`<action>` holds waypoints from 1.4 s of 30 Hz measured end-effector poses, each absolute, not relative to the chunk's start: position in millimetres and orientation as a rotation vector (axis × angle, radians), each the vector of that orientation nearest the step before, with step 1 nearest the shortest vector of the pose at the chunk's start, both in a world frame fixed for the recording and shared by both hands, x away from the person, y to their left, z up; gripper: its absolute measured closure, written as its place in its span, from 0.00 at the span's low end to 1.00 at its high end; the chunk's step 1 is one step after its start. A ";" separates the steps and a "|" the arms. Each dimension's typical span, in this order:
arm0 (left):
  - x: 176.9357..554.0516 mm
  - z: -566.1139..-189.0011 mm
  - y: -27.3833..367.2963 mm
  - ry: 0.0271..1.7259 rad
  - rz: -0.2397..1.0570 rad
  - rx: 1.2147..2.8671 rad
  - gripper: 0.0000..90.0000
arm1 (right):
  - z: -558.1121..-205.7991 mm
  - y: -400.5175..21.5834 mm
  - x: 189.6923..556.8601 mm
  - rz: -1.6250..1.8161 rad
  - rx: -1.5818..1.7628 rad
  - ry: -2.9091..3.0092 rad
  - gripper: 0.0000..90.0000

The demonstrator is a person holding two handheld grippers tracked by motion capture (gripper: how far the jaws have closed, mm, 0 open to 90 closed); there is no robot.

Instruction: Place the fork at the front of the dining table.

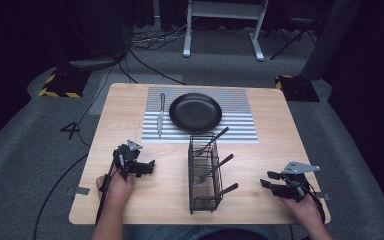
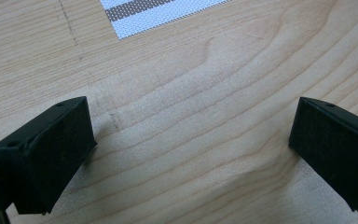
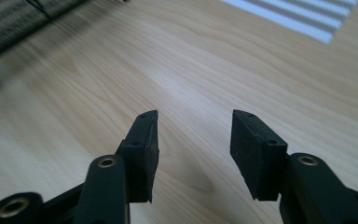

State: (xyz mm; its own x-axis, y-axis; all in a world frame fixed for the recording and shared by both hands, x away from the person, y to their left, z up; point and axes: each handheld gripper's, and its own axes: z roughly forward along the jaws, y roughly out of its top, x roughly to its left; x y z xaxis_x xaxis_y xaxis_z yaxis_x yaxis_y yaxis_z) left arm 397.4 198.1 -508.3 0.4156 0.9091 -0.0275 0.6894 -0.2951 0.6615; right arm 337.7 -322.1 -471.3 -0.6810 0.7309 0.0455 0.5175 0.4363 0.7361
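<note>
A black wire cutlery basket [image 1: 203,172] stands at the table's front middle, holding several dark-handled utensils that lean out to the right. Behind it a black plate [image 1: 195,112] rests on a striped placemat [image 1: 240,122], with a knife [image 1: 161,114] lying to the plate's left. My left gripper [image 1: 150,167] sits left of the basket, low over bare wood, jaws wide apart and empty [image 2: 191,135]. My right gripper [image 1: 266,180] rests right of the basket near the front edge, jaws apart with nothing between them [image 3: 193,140].
The wooden table [image 1: 130,105] has bare wood on both sides of the basket. A corner of the placemat [image 2: 140,16] lies ahead of the left gripper. Cables and a white stand's legs [image 1: 222,30] are on the grey floor beyond the table.
</note>
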 end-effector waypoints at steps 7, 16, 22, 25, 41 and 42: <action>397.4 -508.3 198.1 1.350 0.477 2.077 0.00 | -441.6 -300.4 330.5 1.193 0.960 2.464 0.61; 397.4 -508.3 198.1 1.350 0.478 2.077 0.00 | -413.4 -278.4 315.4 1.276 0.827 2.475 0.61; 397.4 -508.3 198.1 1.350 0.477 2.077 0.00 | -400.7 -265.6 307.8 1.322 0.732 2.514 0.64; 397.4 -508.3 198.1 1.349 0.478 2.077 0.00 | -397.5 -262.3 306.2 1.355 0.713 2.524 0.64; 397.4 -508.3 198.1 1.350 0.477 2.077 0.00 | -387.4 -244.1 296.4 1.469 0.621 2.609 0.67; 397.4 -508.3 198.1 1.350 0.477 2.077 0.00 | -386.0 -241.8 295.9 1.488 0.609 2.621 0.68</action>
